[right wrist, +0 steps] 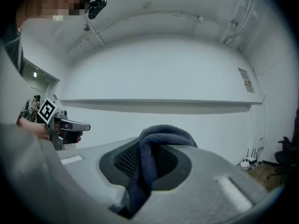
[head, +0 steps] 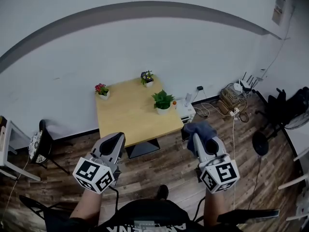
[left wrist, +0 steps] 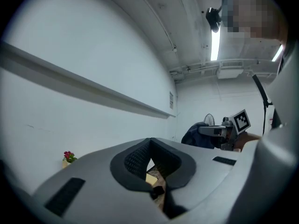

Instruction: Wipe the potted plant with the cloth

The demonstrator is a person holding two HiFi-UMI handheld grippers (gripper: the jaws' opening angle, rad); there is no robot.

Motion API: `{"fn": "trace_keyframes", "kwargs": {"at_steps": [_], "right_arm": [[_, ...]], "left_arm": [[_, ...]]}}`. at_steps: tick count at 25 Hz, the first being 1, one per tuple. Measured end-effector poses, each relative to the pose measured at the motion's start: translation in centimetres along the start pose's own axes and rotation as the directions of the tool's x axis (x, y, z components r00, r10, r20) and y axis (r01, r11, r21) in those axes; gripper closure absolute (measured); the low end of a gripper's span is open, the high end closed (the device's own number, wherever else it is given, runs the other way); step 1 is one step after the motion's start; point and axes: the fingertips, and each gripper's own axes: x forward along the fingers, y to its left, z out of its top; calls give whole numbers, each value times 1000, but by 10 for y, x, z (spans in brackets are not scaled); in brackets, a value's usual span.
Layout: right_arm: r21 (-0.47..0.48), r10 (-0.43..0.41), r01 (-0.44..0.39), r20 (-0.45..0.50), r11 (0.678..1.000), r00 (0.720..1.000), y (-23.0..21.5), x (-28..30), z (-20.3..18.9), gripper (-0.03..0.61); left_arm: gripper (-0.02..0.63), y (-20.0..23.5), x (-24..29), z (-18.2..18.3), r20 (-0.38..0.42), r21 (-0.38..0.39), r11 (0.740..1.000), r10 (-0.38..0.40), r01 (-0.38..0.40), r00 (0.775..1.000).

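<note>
While my right gripper (right wrist: 150, 158) points level ahead of me, its jaws are clamped on a dark blue terry cloth (right wrist: 161, 133). The cloth rises between the black ribbed pads (right wrist: 122, 160), loops over at the top and hangs back down into the slot. Off at my 9 o'clock, my left gripper (head: 116, 139) is pressed fully together with nothing between its jaws. The two tools sit side by side and well apart, the left at 7 o'clock and the right at 5 o'clock in the head view.

Just past the tips, at 12 o'clock, a square light wooden table (head: 126, 117) stands against the plain white wall (head: 145, 37). In the head view my left tip meets the table's near edge, and the cloth bunches beside its near right corner.

Three potted plants stand upright on the tabletop, well apart from each other and from the cloth. A bushy green leafy plant in a white pot (head: 162, 102) sits toward the right edge, at 1 o'clock from the table's middle. A pink-flowered plant in a pale pot (head: 101, 90) is at the far left corner, around 10 o'clock. A small dark-leaved plant in a white pot (head: 147, 78) is at the far edge, near 12 o'clock.

Further out, a white boxy unit (head: 186, 111) rests on the dark wood-plank floor (head: 164, 170) just beside the table's right side. At 2 o'clock a tangle of cables with a white router (head: 236, 93) lies along the wall, and at 9 o'clock there is a black round-backed chair (head: 37, 144).
</note>
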Motion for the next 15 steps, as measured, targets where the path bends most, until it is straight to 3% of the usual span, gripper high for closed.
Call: {"fn": "trace_keyframes", "kwargs": {"at_steps": [15], "right_arm": [[33, 78, -78, -9, 996, 997, -118, 51, -15, 528]], "left_arm": [[612, -16, 128, 5, 10, 7, 998, 68, -68, 998]]}}
